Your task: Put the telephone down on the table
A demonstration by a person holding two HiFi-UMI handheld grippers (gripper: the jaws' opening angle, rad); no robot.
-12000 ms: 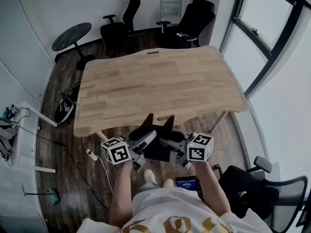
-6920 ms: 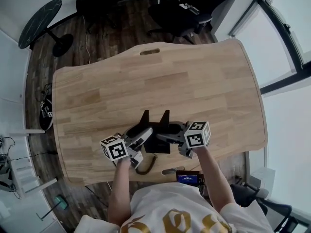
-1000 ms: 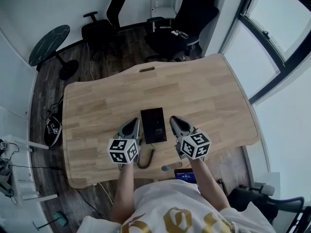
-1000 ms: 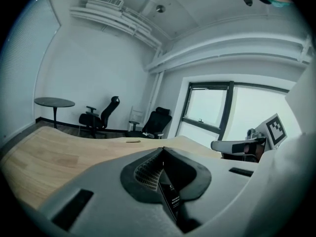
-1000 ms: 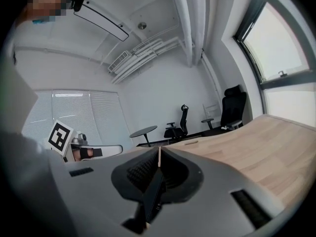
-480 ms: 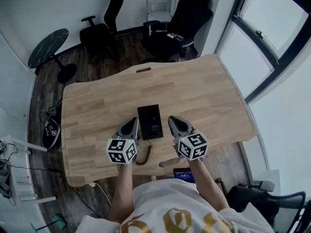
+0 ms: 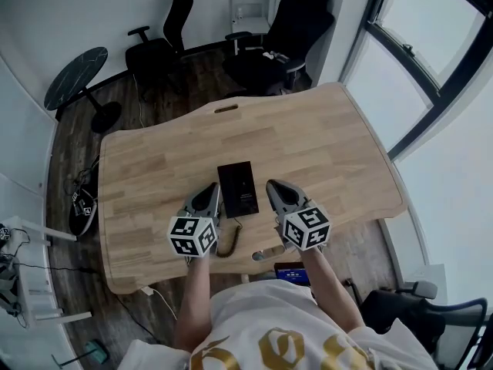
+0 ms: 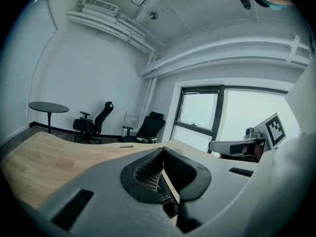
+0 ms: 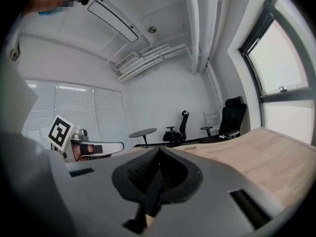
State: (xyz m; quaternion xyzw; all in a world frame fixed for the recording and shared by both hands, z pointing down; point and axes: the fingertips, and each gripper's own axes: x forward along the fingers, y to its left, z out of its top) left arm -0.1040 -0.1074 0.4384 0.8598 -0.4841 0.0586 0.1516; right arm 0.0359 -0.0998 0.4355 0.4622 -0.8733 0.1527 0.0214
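Both grippers shut and empty, telephone flat on the table.
Your left gripper [image 7: 208, 196] and right gripper [image 7: 277, 193] have their jaws pressed together with nothing between them. They sit just beside the telephone [image 7: 238, 189], one off each long side and a little toward its near end, and neither seems to touch it. The telephone lies on the table [image 7: 331, 137] with its long axis pointing away from you, and a coiled cord [image 7: 229, 241] trails from its near end. It looks like a stiff, flat black slab with a smooth shell, probably light but slippery under the pads. If you take it up again, pinch the two long sides near the middle. Expect the springy cord to tug at the near end.
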